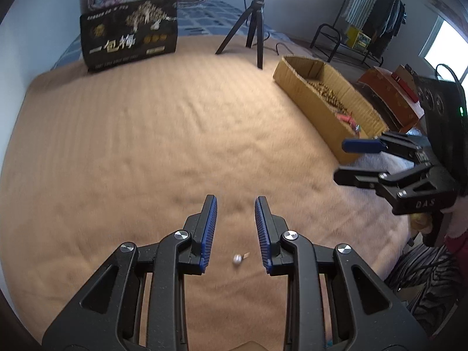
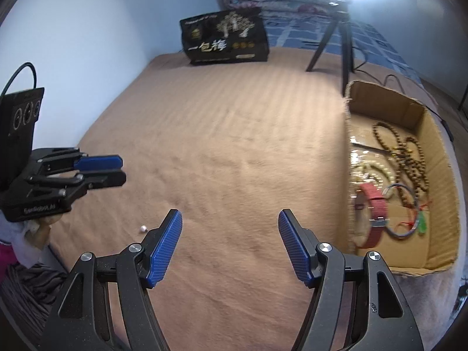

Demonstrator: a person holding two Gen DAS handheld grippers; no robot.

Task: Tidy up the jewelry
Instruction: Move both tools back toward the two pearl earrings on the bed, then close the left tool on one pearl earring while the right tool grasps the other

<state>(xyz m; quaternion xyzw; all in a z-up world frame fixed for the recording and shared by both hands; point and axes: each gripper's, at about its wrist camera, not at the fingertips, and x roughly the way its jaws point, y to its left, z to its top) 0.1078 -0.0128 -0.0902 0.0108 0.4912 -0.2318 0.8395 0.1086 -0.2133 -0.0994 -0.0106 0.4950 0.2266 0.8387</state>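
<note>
A small pearl earring [image 1: 237, 259] lies on the tan blanket [image 1: 146, 146], between the parted blue pads of the left gripper [image 1: 235, 204], untouched. It looks light, hard and slick, likely to roll; pinching squarely across the bead seems safest. The right gripper [image 2: 230, 219] hangs spread wide and empty, near the cardboard box [image 2: 438, 158] holding bead necklaces [image 2: 409, 152] and a red watch strap [image 2: 374, 201].
</note>
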